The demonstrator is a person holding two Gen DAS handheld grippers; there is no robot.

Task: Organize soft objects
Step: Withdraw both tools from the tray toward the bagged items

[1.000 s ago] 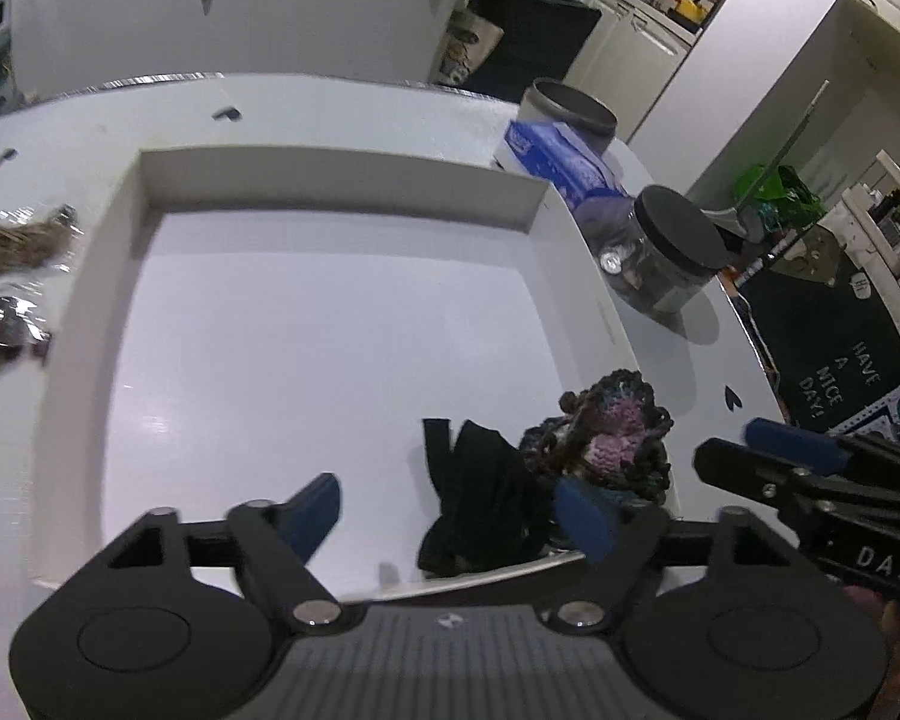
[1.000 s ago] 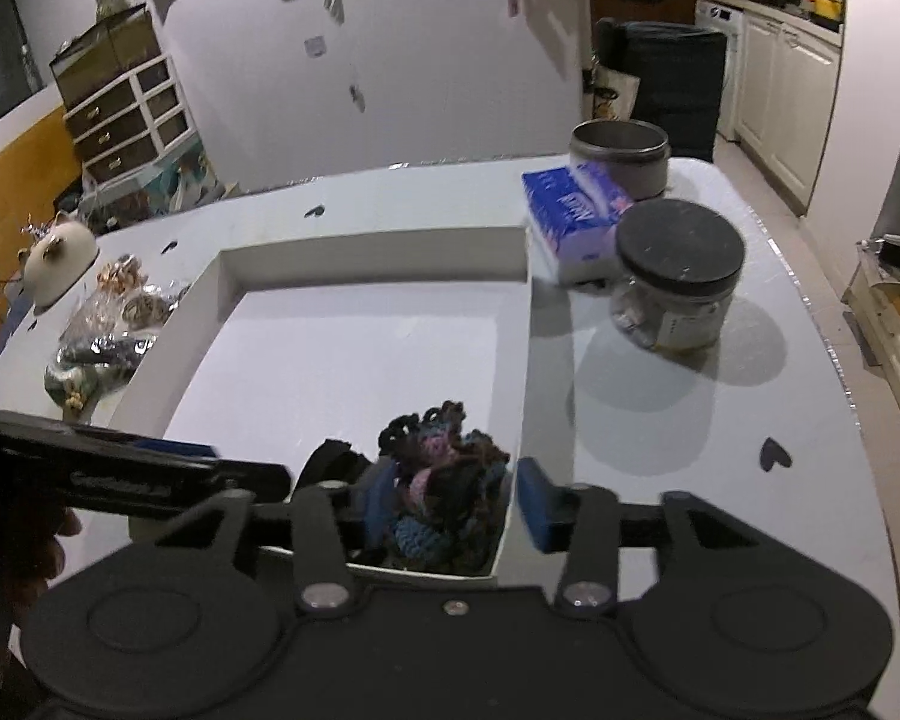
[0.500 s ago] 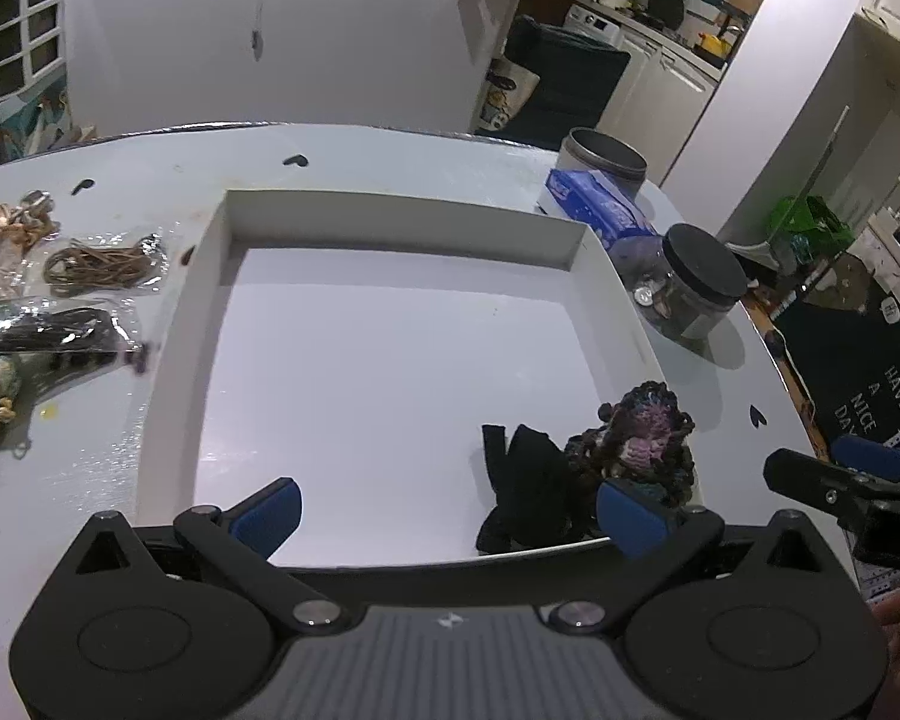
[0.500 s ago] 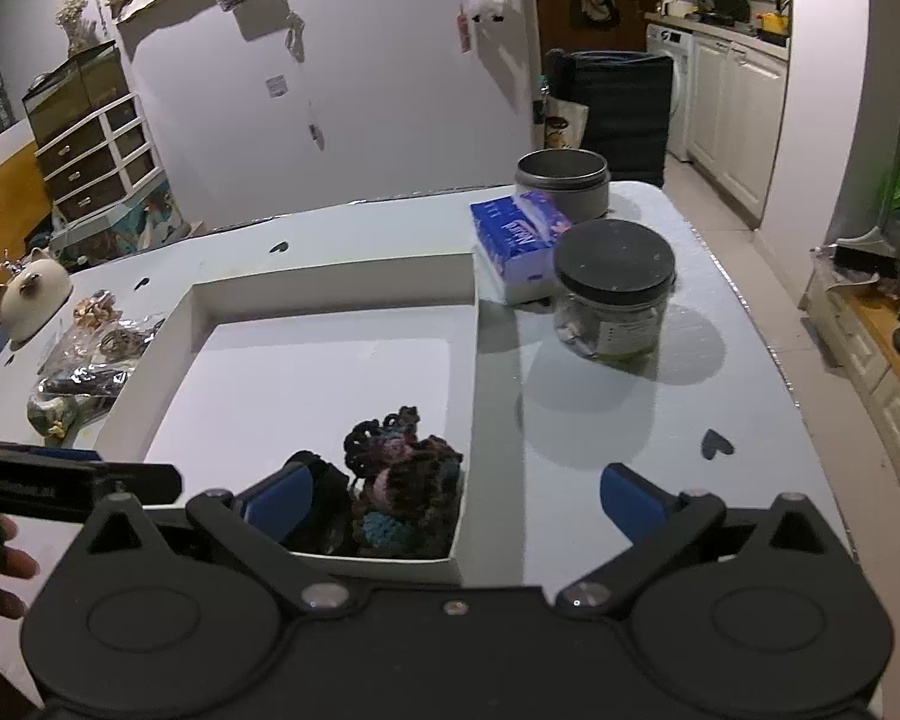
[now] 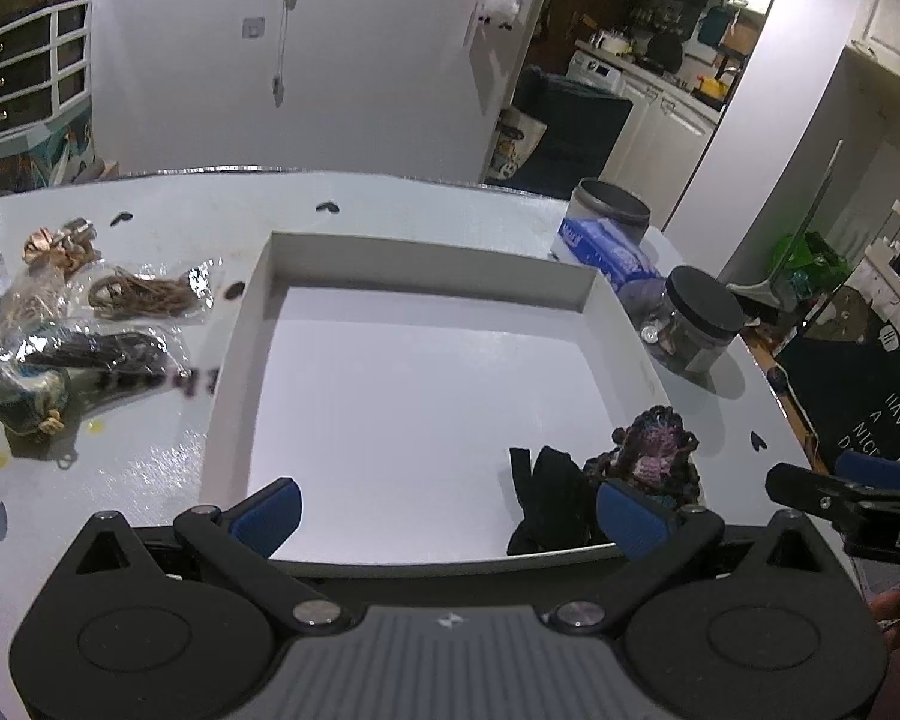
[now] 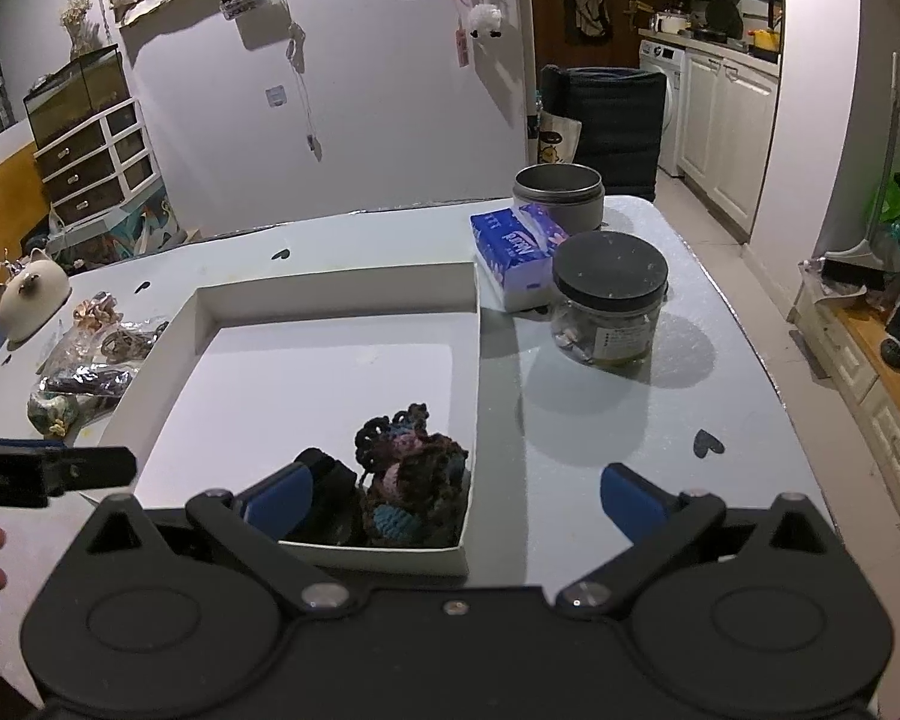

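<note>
Both tongs have pulled back and risen since a second ago, and the right tongs (image 6: 455, 498), then nearly closed around the crocheted bundle, now stand wide apart with nothing between them. Left tongs (image 5: 448, 516) are also spread wide and hold nothing; they hang above the near edge of the shallow white cardboard tray (image 5: 243, 324).

Nearest, in the tray's near right corner, lies a dark crocheted yarn bundle with pink and teal patches (image 6: 411, 474), pressed against the right wall. Touching it on its left is a crumpled black fabric piece (image 5: 549, 504). Every other part of the tray floor is bare white, leaving open room toward the far wall and the left wall.

Left of the tray, on the white desk (image 6: 600, 420), sits a cluster of clear plastic bags holding brown cord and dark items (image 5: 108, 324), just beside the tray's left wall. Farther left is a cream, cat-shaped ceramic piece (image 6: 33, 297), near the desk's left edge.

Right of the tray, a clear jar with a black lid (image 6: 609, 306) stands apart from the tray wall, with open desk surface in front of it up to the rounded right edge. Behind it are a blue and white tissue pack (image 6: 516, 255), just beside the tray's far right corner, and a round grey metal tin (image 6: 558, 192). Small dark heart-shaped marks dot the desk.
</note>
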